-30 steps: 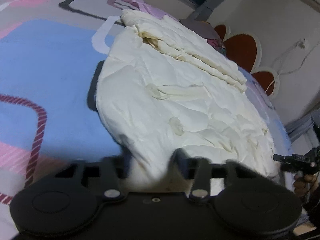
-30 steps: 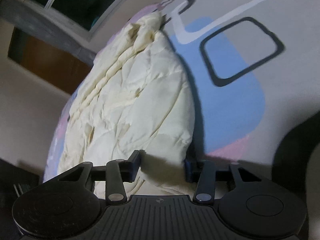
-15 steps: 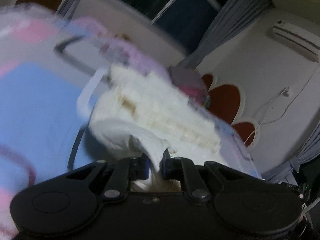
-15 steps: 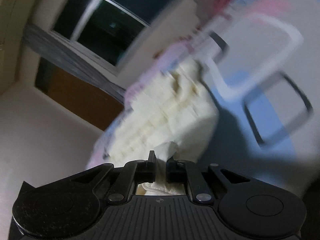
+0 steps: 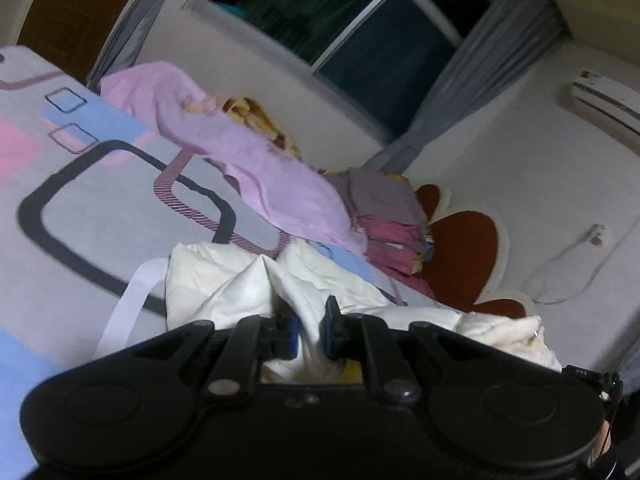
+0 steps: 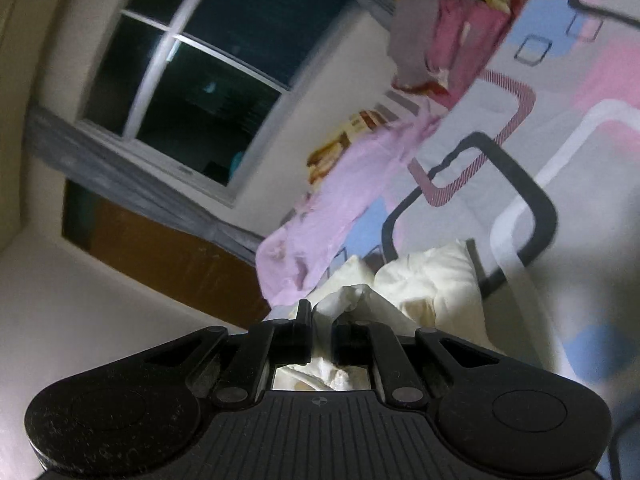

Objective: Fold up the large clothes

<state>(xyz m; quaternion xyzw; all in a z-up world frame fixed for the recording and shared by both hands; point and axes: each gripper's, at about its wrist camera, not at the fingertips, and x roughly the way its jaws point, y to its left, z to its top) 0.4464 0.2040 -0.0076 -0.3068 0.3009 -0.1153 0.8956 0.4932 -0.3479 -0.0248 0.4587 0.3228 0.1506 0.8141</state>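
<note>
A large cream-white padded garment (image 5: 224, 280) lies bunched on the patterned bed sheet (image 5: 92, 208). My left gripper (image 5: 310, 328) is shut on a pinched fold of its near edge, lifted off the bed. In the right wrist view the same cream garment (image 6: 432, 280) rises in a fold between the fingers of my right gripper (image 6: 322, 336), which is shut on it. Most of the garment hangs below both grippers, out of sight. Part of it trails to the right (image 5: 508, 332) in the left wrist view.
A lilac cloth (image 5: 256, 172) lies along the bed's far edge, beside a stack of folded pink and grey clothes (image 5: 388, 220). A dark window (image 5: 340, 20) with grey curtains fills the wall behind. A red flower-shaped headboard (image 5: 464, 256) stands at the right.
Both grippers closed on the garment's near edge, then rose and swept forward with it. The flat spread garment is now bunched and lifted, and the views tilted up toward the window.
</note>
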